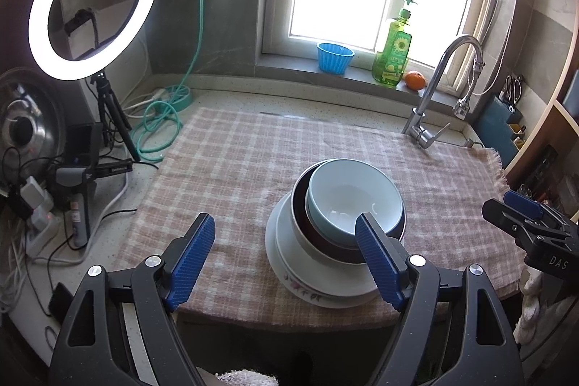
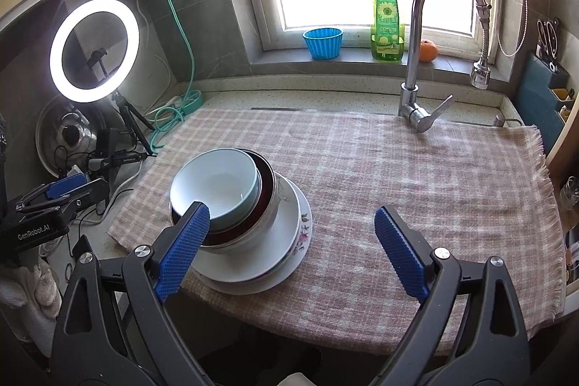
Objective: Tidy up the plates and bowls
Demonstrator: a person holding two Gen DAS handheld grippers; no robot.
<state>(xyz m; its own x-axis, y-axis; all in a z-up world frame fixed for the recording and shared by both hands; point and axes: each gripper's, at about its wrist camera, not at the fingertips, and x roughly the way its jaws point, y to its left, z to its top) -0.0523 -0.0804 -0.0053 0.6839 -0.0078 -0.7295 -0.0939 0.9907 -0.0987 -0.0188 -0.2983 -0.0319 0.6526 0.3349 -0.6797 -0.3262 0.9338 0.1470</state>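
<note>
A pale blue bowl (image 1: 353,201) sits nested in a dark red bowl (image 1: 307,227), on a white bowl and white floral plates (image 1: 307,281), all stacked on the checked cloth (image 1: 235,169). My left gripper (image 1: 286,259) is open and empty, hovering just in front of the stack, its right finger at the stack's front. In the right wrist view the same blue bowl (image 2: 217,187) tops the plates (image 2: 289,241). My right gripper (image 2: 293,252) is open and empty, its left finger before the stack. Each gripper shows in the other's view: the right one (image 1: 524,216) and the left one (image 2: 54,194).
A faucet (image 2: 427,53) stands at the back right. A blue cup (image 2: 323,42), green soap bottle (image 2: 386,20) and orange (image 2: 428,50) sit on the windowsill. A ring light (image 1: 93,2), tripod, cables and pot lid (image 1: 25,122) crowd the left.
</note>
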